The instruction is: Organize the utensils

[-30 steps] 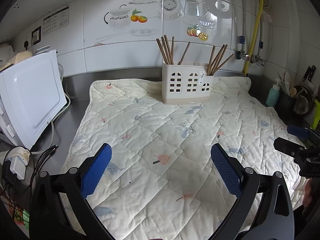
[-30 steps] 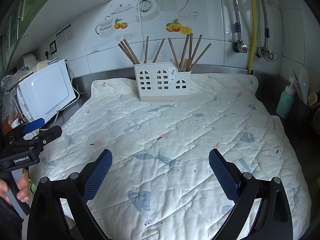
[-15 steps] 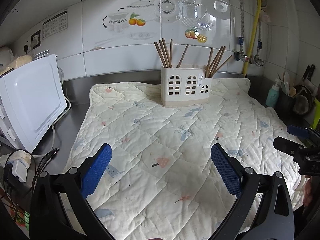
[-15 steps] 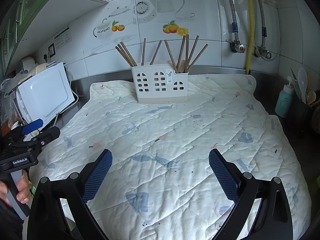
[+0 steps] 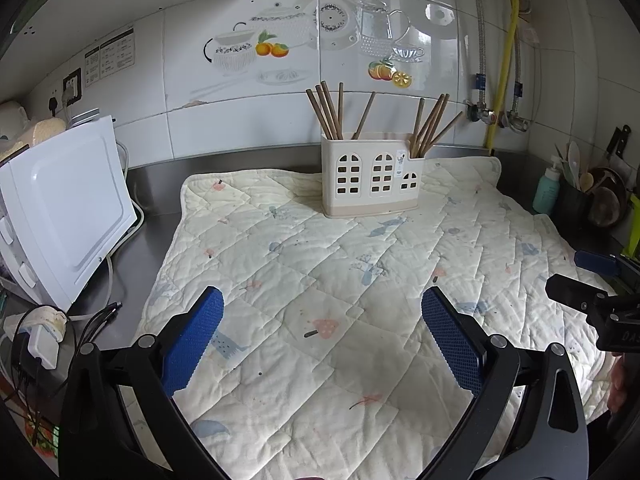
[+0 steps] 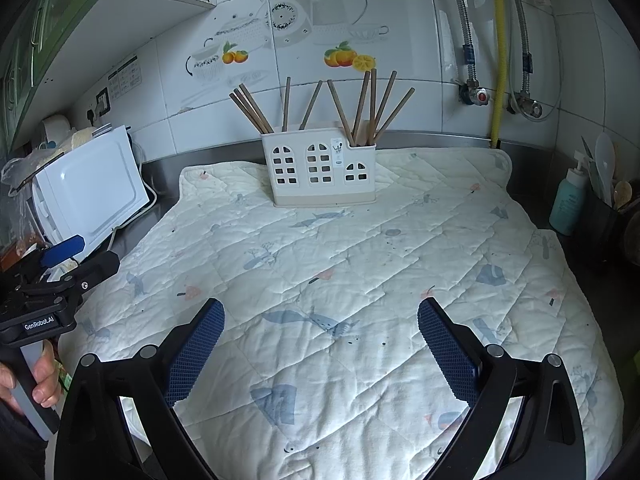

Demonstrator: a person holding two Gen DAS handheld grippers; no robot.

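Left wrist view shows my left gripper with its jaws wide apart and nothing between them, above the near part of the mat. My right gripper is the same in its own view: jaws spread, empty, over the near edge of the mat. I hold both low and back, well apart from the holder, I think because no utensil is left on the mat to pick up.

The holder stands upright near the far edge of the mat, about in the middle of that edge, close to the tiled wall. The chopsticks stand in it in two groups. One group leans in the left compartment, the other fans out of the lower right compartment. One stick leans alone between them, and I cannot tell which compartment it belongs to. They lean because the compartments are wider than the sticks.

My judgement is that the sorting is nearly done or done. If anything is left, it is only to straighten the sticks. A push on a tall stick could tip the light holder on the soft mat.
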